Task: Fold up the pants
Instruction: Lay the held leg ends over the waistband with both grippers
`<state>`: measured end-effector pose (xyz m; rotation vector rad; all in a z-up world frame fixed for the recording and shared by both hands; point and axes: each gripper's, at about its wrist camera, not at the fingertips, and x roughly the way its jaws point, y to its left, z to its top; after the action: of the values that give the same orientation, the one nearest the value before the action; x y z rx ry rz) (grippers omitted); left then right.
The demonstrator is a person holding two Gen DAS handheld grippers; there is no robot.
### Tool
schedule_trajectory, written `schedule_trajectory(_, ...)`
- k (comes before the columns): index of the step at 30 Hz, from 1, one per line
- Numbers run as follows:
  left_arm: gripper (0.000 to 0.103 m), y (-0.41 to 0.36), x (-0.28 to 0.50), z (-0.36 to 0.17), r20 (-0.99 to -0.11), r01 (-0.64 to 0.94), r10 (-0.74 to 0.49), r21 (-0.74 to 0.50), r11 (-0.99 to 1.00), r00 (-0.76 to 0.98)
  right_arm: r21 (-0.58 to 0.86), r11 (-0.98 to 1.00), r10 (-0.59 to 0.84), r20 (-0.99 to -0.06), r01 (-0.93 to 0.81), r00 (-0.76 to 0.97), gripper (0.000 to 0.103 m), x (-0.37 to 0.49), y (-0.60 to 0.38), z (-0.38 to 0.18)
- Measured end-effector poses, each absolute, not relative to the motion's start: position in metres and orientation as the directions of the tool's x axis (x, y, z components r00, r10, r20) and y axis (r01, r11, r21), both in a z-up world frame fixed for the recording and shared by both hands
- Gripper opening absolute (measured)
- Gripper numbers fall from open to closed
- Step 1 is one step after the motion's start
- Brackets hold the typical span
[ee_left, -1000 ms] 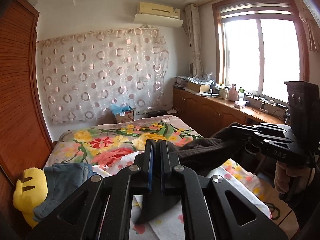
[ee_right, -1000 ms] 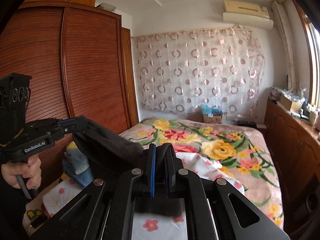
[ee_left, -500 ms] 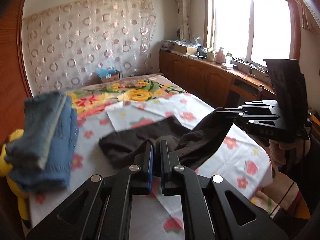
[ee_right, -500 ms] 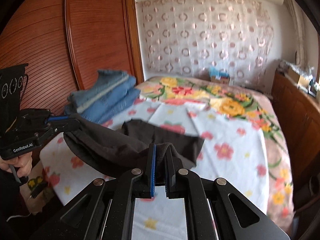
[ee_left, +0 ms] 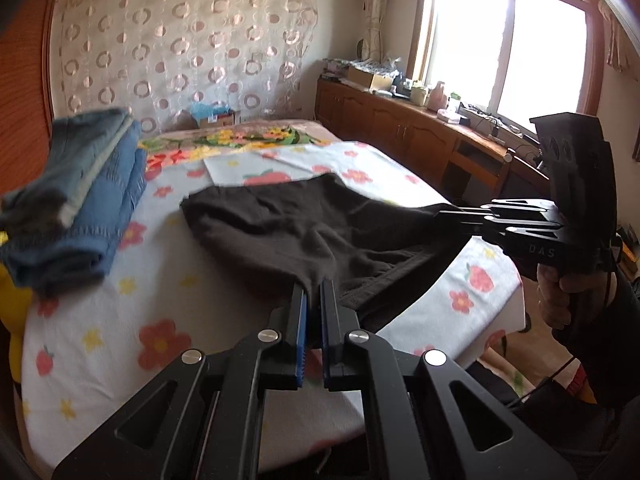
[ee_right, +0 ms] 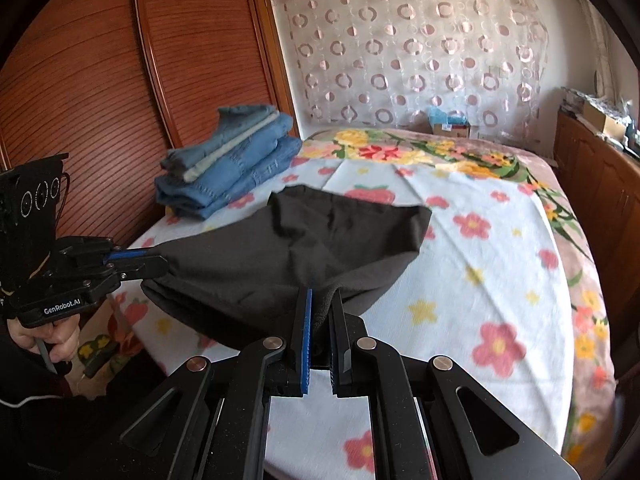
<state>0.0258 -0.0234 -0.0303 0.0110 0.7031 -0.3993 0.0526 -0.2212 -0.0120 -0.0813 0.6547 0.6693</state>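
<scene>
My left gripper (ee_left: 313,286) and right gripper (ee_right: 321,295) each clamp an edge of the dark brown cloth pants (ee_left: 304,224), stretched between them at lower centre of both wrist views. The far part of the pants lies on the white flower-printed bedsheet (ee_right: 500,248). A stack of folded blue denim jeans (ee_right: 236,164) sits on the bed at centre left, beside the reddish slatted wooden wardrobe (ee_right: 100,80).

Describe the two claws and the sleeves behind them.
Both claws are matte black linkages with silver rivets and blue pads. The left claw reads "GenRobot.AI"; the right claw reads "DAS". A dark sleeve with a thin white stripe shows; a black cable hangs nearby.
</scene>
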Motion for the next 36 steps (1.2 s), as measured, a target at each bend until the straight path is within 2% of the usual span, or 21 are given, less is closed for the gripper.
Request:
schedule_trajectory(20,0.007,-0.013,-0.003,-0.022,-0.62,0.353,-0.361,-0.141,0.925,0.697,0.134,0.775,0.565,-0.583,-0.617,0.584,0.007,0.038,-0.228,-0.007)
schedule_trajectory(36,0.007,-0.01,0.038,-0.023,-0.617,0.335,-0.334,-0.12,0.935,0.713,0.116,0.795,0.543,-0.573,-0.595,0.614,0.007,0.073,-0.218,-0.017)
